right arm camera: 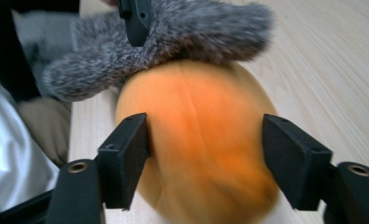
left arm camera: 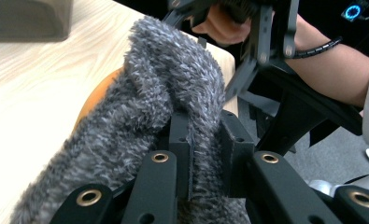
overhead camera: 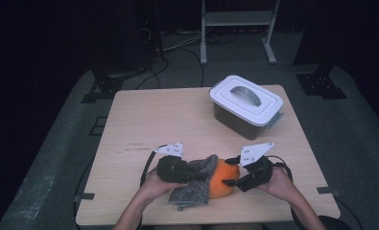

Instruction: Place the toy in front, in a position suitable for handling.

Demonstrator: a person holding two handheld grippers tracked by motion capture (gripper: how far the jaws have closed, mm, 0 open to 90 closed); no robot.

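High view places the white-lidded bin [overhead camera: 245, 105] at the bench's [overhead camera: 144, 120] far right; the tool views give grip detail. Left tool [left arm camera: 205, 140] is clamped on the grey fuzzy cloth [left arm camera: 159, 93]. Right tool [right arm camera: 205, 158] brackets the orange ball [right arm camera: 196, 154], jaws spread, right pad clear, left just beside it. Cloth drapes over the ball near the bench's front edge.

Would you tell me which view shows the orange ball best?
The right gripper view: the orange ball sits large between that gripper's jaws, though blurred, its top under the grey cloth. The high view shows the ball small, half covered by cloth. The left gripper view shows just an orange sliver beside the cloth.
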